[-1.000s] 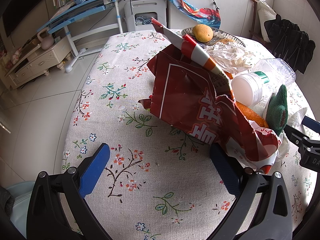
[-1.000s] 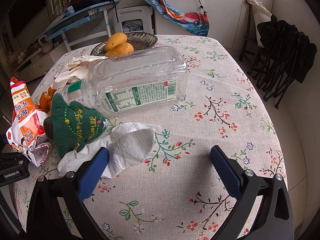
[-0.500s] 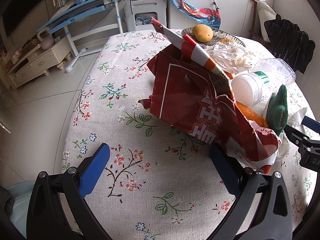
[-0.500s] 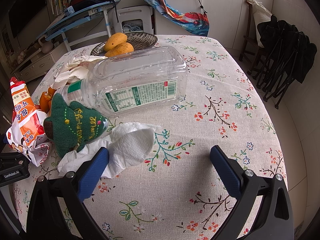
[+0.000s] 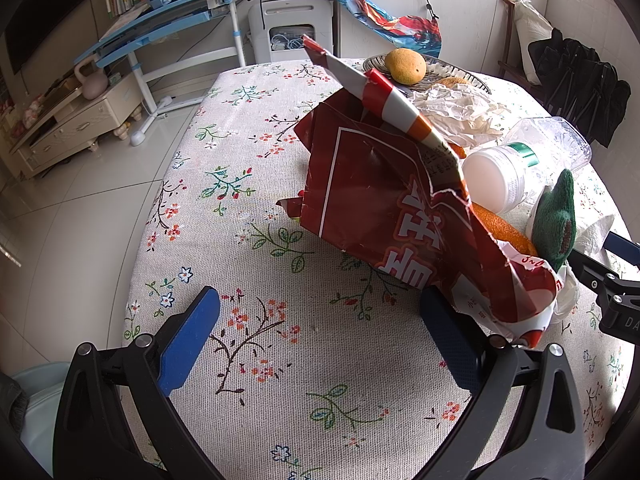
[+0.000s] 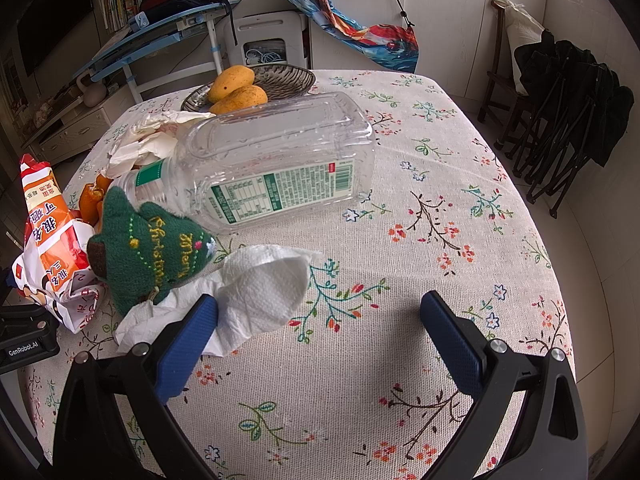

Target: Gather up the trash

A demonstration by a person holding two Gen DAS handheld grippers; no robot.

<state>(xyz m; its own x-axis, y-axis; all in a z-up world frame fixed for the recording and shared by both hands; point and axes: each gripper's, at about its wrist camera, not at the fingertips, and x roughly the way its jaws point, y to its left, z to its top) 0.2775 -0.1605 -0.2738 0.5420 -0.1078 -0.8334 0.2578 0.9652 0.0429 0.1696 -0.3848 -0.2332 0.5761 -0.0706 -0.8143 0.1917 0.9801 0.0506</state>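
Both grippers, left gripper and right gripper, spread wide and empty over tablecloth; torn snack bag beside left, tissue touching right's inner finger; risk: snagging knitted Christmas tree with trash.

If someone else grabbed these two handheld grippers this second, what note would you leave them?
Left gripper: open, empty, low over the table, its right finger beside the torn red snack bag.
Right gripper: open, empty, left finger at the white paper towel.
Trash all still on the table: snack bag, paper towel, empty plastic bottle lying on its side, crumpled paper, orange peel.
The green Christmas knit and the mangoes in the dish look like keepers.
Done: nothing collected yet.
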